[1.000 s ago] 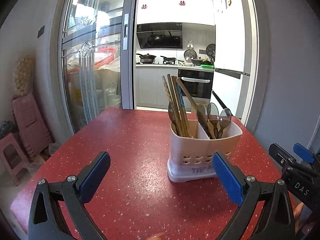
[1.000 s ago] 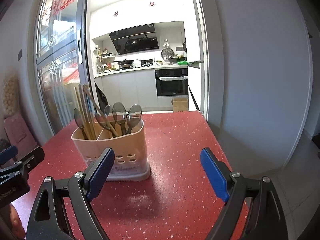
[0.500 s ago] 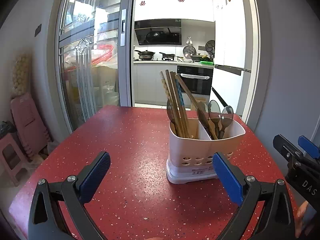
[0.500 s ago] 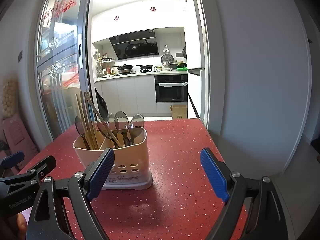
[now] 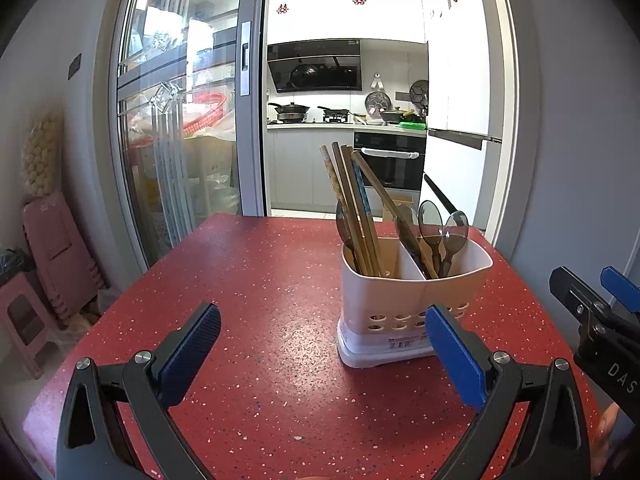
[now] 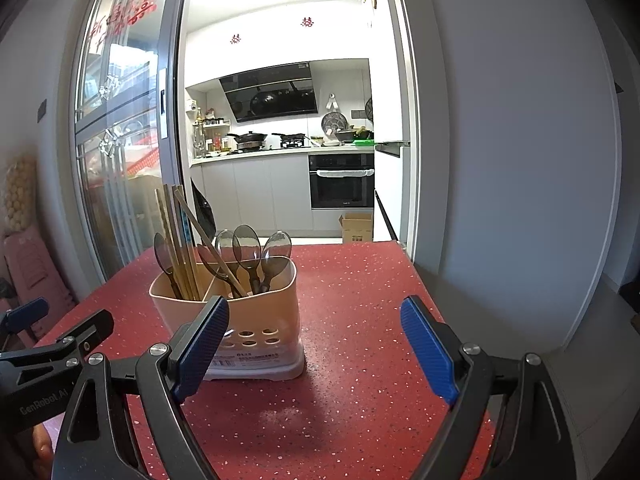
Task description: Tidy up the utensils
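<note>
A cream two-compartment utensil holder [image 5: 404, 312] [image 6: 256, 320] stands on the red speckled table [image 5: 260, 300] [image 6: 360, 320]. Wooden chopsticks [image 5: 352, 204] [image 6: 176, 232] and one dark spoon stand in its left compartment. Several dark spoons [image 5: 436, 232] [image 6: 252, 248] stand in its right compartment, and one chopstick leans across into it. My left gripper [image 5: 320, 352] is open and empty, in front of the holder. My right gripper [image 6: 316, 344] is open and empty, to the holder's right. Each gripper shows at the edge of the other's view.
The table's right edge [image 6: 432, 292] drops off beside a grey wall. A glass sliding door [image 5: 180, 140] stands at the left. Pink stools [image 5: 44, 248] are stacked at the far left. A kitchen with an oven [image 6: 340, 180] lies beyond the table.
Both grippers have drawn back and risen a little, so the holder sits slightly farther away and lower in both views. Both stay open and empty.
</note>
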{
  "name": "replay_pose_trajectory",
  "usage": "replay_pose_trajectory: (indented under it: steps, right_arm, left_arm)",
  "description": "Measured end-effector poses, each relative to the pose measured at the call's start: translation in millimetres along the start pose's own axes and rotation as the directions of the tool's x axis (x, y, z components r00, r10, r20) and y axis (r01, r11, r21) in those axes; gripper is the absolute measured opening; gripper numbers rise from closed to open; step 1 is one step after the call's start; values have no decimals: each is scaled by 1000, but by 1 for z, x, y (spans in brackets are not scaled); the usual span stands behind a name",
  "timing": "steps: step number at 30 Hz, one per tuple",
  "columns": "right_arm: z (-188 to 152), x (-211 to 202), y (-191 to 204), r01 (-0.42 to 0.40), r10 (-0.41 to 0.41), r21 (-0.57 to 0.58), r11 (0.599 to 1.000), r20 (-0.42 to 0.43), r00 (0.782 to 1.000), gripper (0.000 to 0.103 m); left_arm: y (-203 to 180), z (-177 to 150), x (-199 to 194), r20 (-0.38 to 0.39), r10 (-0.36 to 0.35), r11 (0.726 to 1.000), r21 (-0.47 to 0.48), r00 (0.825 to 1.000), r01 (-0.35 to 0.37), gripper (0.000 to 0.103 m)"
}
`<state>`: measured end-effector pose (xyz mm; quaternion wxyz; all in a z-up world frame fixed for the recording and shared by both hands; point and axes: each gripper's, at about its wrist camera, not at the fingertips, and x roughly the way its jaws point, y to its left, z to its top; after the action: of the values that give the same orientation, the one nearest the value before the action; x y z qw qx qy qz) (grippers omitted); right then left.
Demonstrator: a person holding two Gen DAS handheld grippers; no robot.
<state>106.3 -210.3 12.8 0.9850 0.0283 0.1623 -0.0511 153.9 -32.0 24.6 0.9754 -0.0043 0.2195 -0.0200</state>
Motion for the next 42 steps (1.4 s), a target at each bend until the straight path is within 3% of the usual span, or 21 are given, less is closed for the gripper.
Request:
replay_pose_trajectory:
  steps: [42]
  right_arm:
    - [-8,-3,3,-12,11,-16,1000,-15,1000,90]
  left_arm:
    - [5,-7,3,-33,0,1000,-5,999,0,103]
